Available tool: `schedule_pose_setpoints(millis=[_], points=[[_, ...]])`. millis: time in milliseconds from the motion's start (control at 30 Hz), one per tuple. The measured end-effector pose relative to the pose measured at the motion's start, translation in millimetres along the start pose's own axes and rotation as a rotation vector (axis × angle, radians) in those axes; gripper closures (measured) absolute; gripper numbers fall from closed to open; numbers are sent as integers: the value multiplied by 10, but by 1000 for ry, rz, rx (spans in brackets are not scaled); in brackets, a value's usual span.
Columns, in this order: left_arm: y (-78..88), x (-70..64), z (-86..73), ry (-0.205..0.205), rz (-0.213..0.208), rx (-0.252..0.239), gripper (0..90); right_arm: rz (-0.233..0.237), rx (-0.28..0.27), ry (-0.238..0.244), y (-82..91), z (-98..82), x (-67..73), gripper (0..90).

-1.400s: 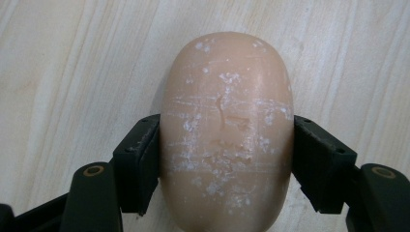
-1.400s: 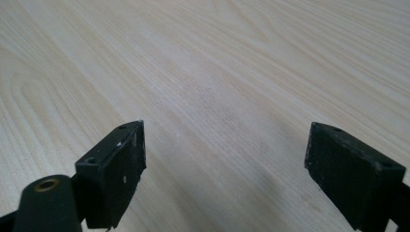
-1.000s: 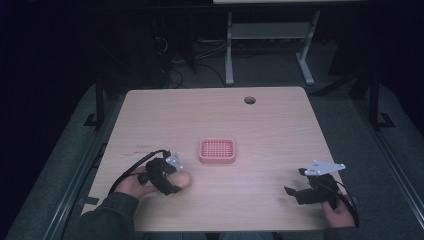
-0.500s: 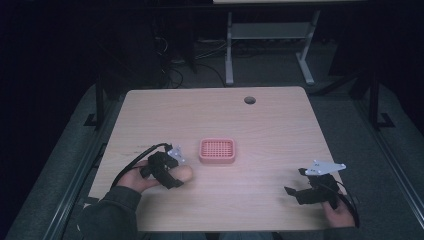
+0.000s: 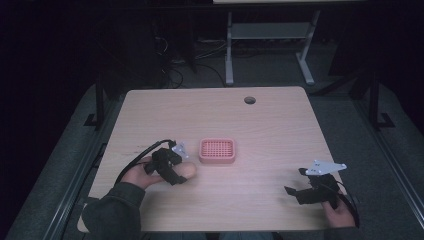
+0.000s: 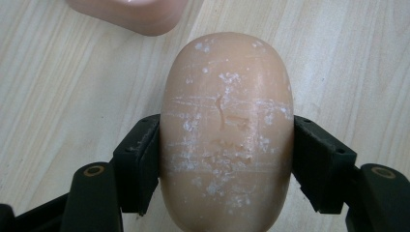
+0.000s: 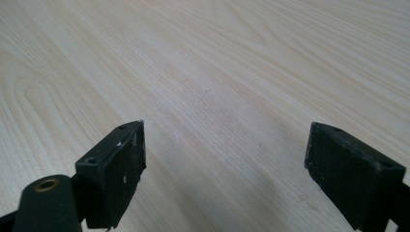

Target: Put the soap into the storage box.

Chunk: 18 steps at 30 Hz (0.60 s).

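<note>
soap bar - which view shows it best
The left gripper view: the soap bar sits close up between the jaws of the left gripper, its peach surface scuffed with white flecks. In the high view it is a small tan oval beside the pink soap dish. The right gripper view looks at bare table.

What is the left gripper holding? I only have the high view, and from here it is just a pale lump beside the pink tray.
Observer: A peach-coloured oval soap bar, flecked with white scuffs; the left gripper clamps its two long sides.
Operator: And the right gripper, carrying anything?
Observer: No. The right gripper has its jaws wide apart, with bare light wooden table between them.
</note>
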<state>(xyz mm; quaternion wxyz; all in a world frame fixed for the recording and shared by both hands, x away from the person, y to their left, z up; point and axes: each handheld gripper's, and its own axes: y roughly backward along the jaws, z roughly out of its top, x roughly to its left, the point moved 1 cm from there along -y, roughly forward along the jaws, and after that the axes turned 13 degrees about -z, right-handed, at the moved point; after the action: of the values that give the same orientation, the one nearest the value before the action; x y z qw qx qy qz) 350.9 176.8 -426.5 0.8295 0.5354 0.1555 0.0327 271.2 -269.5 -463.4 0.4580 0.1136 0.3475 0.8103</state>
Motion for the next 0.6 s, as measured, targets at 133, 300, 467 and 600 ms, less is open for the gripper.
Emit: schedule_pose_setpoints(millis=[133,300,467,600], points=[[-13,16,15,1,0,4,326,1,-1,-4,-2,3,6,141],[-4,32,81,-7,1,8,327,1,-5,-3,0,6,8,141],[6,41,131,-15,2,9,327,0,-6,-8,9,5,5,141],[2,61,181,-15,-2,20,327,1,-6,-4,11,4,1,141]])
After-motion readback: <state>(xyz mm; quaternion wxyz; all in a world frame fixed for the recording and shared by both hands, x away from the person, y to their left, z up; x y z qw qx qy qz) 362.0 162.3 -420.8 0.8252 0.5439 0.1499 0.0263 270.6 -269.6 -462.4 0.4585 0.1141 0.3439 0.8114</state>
